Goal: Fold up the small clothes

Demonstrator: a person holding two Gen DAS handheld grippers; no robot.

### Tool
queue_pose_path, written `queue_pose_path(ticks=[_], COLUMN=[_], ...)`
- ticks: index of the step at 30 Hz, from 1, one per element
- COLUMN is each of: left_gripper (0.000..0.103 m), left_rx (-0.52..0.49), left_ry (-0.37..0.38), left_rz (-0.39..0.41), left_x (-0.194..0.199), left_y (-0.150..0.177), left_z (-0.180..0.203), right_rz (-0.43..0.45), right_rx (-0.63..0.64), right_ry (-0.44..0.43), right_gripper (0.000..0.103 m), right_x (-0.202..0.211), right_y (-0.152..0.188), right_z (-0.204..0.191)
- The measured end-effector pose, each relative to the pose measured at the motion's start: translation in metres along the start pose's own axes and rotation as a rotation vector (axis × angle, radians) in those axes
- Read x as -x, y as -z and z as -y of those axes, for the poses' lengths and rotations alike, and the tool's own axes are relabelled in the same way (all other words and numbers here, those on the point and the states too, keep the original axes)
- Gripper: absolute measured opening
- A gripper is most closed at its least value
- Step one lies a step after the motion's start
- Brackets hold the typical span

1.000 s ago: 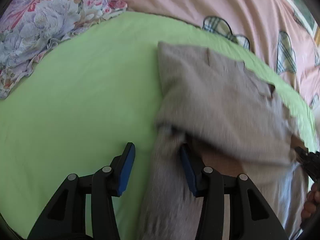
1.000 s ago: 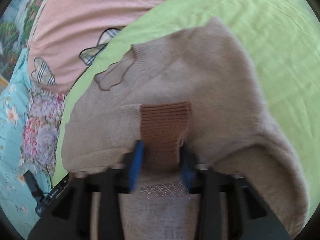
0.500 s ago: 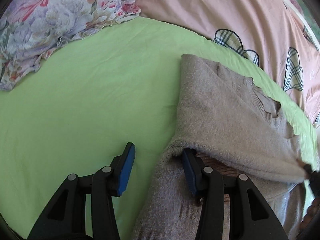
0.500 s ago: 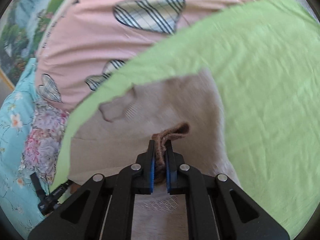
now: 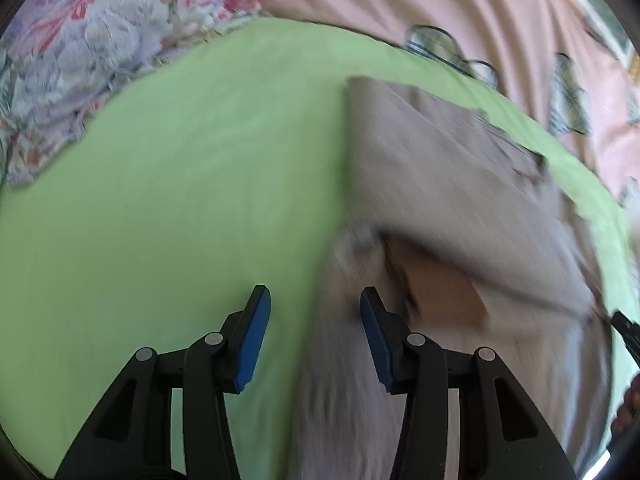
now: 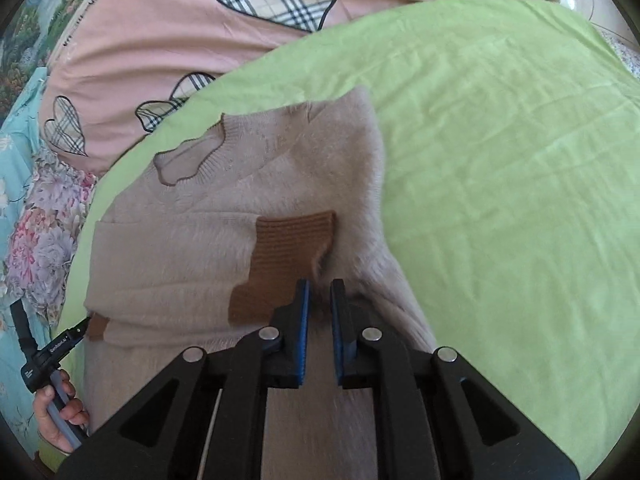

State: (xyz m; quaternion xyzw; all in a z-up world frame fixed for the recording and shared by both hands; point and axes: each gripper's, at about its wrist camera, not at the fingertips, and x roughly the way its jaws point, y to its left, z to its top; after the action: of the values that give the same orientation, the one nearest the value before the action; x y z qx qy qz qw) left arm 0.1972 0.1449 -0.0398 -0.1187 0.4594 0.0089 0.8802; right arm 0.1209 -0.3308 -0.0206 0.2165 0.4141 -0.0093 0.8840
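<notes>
Right gripper (image 6: pixel 319 304): jaws narrow and opening, nothing pinched between the blue pads; fuzzy knit just beyond.
Left gripper (image 5: pixel 314 322): jaws half apart, pads gripping nothing, astride the sweater's edge.
Sweater (image 6: pixel 240 216): beige, partly folded on the green sheet (image 6: pixel 500 160), brown cuff (image 6: pixel 292 240) lying on top.
Beyond: pink quilt (image 6: pixel 160 20) with plaid hearts; floral pillow (image 5: pixel 100 48).

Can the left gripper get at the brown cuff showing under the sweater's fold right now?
Probably yes. The left gripper is open, and the brown cuff lies bare just beside it, below the sweater's folded edge. Nothing covers it, though the view is blurred.
</notes>
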Motion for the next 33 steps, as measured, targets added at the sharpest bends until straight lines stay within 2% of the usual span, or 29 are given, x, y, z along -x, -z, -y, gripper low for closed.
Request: queue_pose_path(ticks=[2,4,6,9,13,15,18,20,24,26,33], left_gripper=[0.047,0.048,0.05,0.054,0.059,0.059,0.058,0.057,0.051,0.051,0.05], left_rx=[-0.025,-0.059,-0.09,-0.122,-0.133,-0.141,-0.139,-0.122,-0.143,-0.133,-0.157], left_ry=[0.049,0.077,0.085,0.102,0.159,0.188,0.219,0.275,0.338,0.375,0.455], left_rz=[-0.032,-0.059,-0.068,-0.079,-0.113,-0.117,-0.098,-0.088,-0.076,-0.091,-0.157], left_x=[0.014,0.027,0.041,0.063,0.087,0.097,0.108,0.113,0.118,0.119,0.118], left_y=[0.021,0.047,0.069,0.101,0.141,0.162,0.186,0.199,0.214,0.216,0.221], left_z=[0.001,0.004,0.006,0.006,-0.002,-0.007,-0.011,-0.012,-0.007,-0.014,-0.014], right_rz=[0.011,0.024,0.032,0.023,-0.007,-0.026,-0.049,-0.063,-0.105,-0.165,-0.276], right_rx=[0.007,0.015,0.022,0.024,0.034,0.037,0.053,0.061,0.053,0.042,0.049], right_ry=[-0.031,-0.042,-0.051,-0.072,-0.147,-0.186,-0.192,-0.2,-0.212,-0.231,-0.364], right_gripper=[0.015,0.036,0.045,0.045,0.045,0.045,0.045,0.045,0.045,0.045,0.045], right_x=[0.024,0.041,0.054,0.067,0.084,0.094,0.108,0.119,0.129,0.125,0.106], right_y=[0.013,0.027,0.04,0.06,0.086,0.1,0.121,0.134,0.157,0.172,0.218], right_z=[0.005,0.007,0.007,0.01,0.017,0.022,0.03,0.036,0.047,0.049,0.039])
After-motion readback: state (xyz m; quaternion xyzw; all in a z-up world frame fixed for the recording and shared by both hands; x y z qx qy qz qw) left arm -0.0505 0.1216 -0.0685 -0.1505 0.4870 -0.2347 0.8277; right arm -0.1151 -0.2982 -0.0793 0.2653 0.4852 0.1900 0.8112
